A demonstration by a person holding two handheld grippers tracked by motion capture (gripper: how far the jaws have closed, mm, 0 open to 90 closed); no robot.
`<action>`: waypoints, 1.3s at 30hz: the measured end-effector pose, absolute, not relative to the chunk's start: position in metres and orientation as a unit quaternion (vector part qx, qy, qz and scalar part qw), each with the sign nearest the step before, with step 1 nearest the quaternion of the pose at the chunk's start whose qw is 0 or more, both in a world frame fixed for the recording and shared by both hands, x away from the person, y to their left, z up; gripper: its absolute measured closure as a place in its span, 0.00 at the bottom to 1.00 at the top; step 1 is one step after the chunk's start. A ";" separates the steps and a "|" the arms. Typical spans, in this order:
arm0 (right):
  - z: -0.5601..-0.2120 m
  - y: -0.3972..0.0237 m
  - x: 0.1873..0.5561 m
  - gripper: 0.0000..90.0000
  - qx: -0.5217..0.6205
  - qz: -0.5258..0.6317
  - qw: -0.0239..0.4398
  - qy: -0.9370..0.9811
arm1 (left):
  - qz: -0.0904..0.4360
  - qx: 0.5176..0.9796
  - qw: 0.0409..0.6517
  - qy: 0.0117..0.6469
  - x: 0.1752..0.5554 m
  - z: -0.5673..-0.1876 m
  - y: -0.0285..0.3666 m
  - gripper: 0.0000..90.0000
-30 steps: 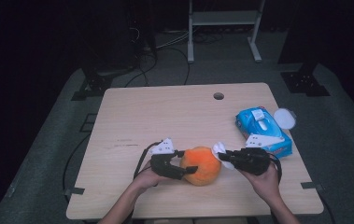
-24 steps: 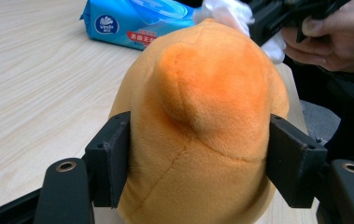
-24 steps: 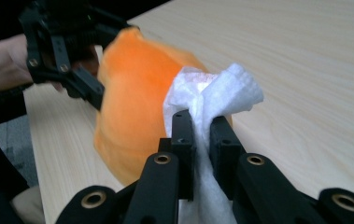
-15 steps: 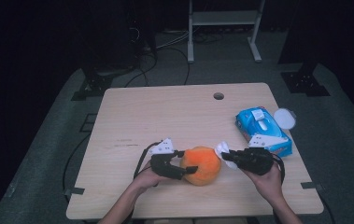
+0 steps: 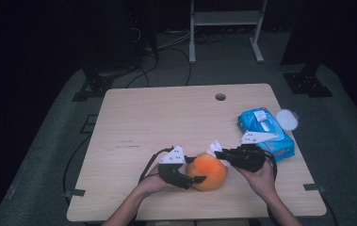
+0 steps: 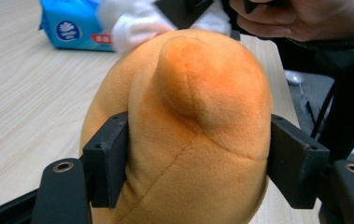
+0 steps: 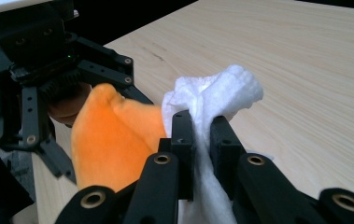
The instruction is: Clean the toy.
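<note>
An orange plush (image 5: 207, 170) sat near the table's (image 5: 166, 117) front edge, between the left gripper's (image 5: 194, 180) just-loosening jaws, pads seemingly touching. The right gripper (image 5: 217, 152) pinched a white wipe (image 7: 212, 100) against it.

Dim room, grey carpet (image 5: 49, 155) under a wooden table (image 5: 166, 117), white stand (image 5: 225, 19) behind

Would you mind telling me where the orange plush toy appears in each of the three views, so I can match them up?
High view: the orange plush toy lies low and centre on the table, between both grippers.
Left gripper view: it sits centre frame, between the jaws.
Right gripper view: it shows lower left, beside the pinched white wipe.
Shared landmark: the white wipe against the toy's top.
</note>
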State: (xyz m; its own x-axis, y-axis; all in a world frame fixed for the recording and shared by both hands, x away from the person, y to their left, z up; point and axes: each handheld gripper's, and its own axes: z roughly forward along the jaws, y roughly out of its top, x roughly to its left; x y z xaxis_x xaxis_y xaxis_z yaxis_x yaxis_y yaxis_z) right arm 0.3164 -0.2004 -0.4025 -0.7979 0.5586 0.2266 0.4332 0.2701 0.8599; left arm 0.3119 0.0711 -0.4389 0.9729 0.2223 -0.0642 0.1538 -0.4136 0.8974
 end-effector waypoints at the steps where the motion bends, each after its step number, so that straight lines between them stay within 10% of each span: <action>1: -0.401 -0.194 0.316 0.91 0.306 0.517 0.059 0.797 | 0.035 0.842 0.528 0.107 0.310 -0.439 0.070 0.32; 24: -0.412 -0.239 0.298 0.91 0.345 0.513 0.056 0.784 | 0.034 0.839 0.533 0.107 0.311 -0.439 0.070 0.33; 39: -0.385 -0.189 0.287 0.91 0.263 0.534 0.060 0.801 | 0.046 0.835 0.533 0.131 0.309 -0.437 0.059 0.32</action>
